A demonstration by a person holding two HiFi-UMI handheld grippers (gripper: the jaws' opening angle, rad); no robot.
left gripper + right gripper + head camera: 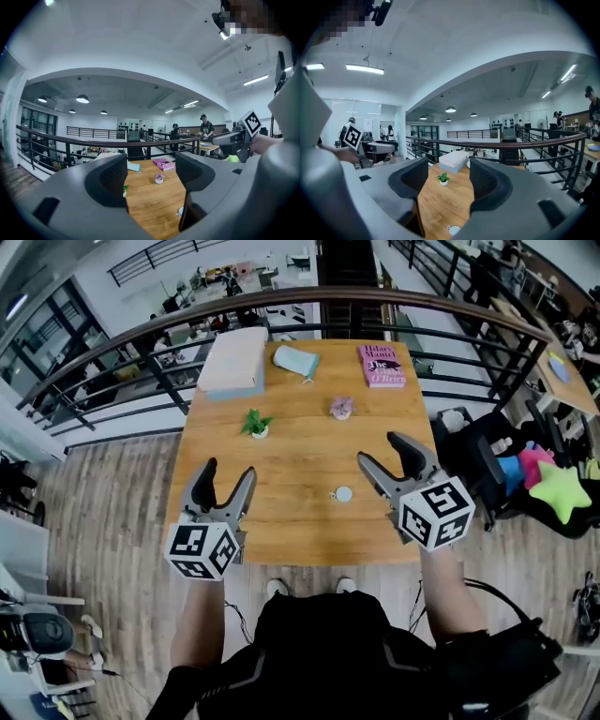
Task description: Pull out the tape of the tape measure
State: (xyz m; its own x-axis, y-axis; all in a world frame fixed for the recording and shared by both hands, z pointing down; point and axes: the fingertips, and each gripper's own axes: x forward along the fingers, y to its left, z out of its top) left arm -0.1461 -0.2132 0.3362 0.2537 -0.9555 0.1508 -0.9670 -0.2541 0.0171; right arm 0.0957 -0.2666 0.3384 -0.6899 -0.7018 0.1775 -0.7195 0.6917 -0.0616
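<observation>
Small round tape measure [343, 493] lying flat on table [300, 451], toward near edge. Just left of right hand-held gripper [378, 448], well right of left hand-held gripper [230, 469]. Both raised, jaws wide apart, empty. Right nearer; tab apparently pointing left.

Wood-grain table [300, 460], pink book [382, 366], white tape measure [344, 494], green plant [255, 422]
</observation>
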